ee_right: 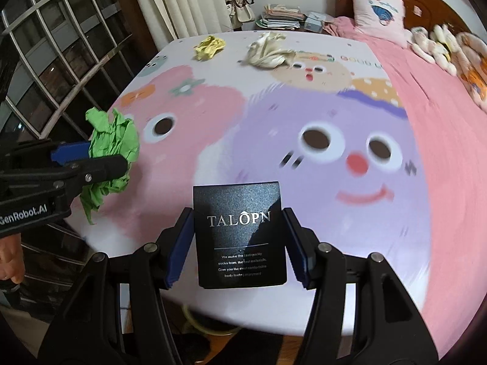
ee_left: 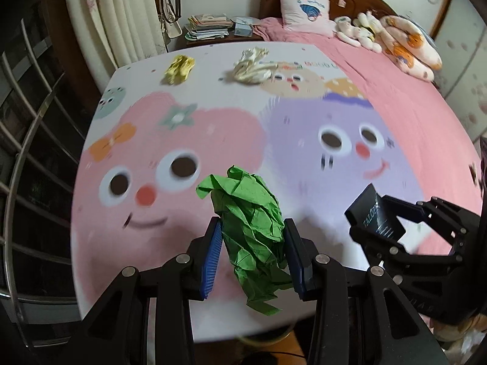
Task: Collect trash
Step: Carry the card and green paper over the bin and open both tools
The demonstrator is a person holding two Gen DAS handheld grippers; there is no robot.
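Observation:
My left gripper (ee_left: 252, 243) is shut on a crumpled green paper (ee_left: 252, 231) and holds it above the near edge of the cartoon-print table (ee_left: 182, 140). It also shows at the left of the right wrist view (ee_right: 112, 149). My right gripper (ee_right: 239, 243) is shut on a black TALOPN box (ee_right: 240, 234), held above the table's near edge; it shows at the right of the left wrist view (ee_left: 374, 219). A crumpled yellow paper (ee_left: 179, 69) (ee_right: 210, 47) and a crumpled cream wrapper (ee_left: 252, 66) (ee_right: 268, 51) lie at the table's far side.
A bed with a pink cover (ee_left: 411, 97), a pillow (ee_left: 306, 6) and soft toys (ee_left: 359, 30) stands to the right. A nightstand with stacked papers (ee_left: 207, 26) is behind the table. A metal window grille (ee_right: 61, 45) is at the left. A round rim (ee_right: 207, 325) shows under the table's near edge.

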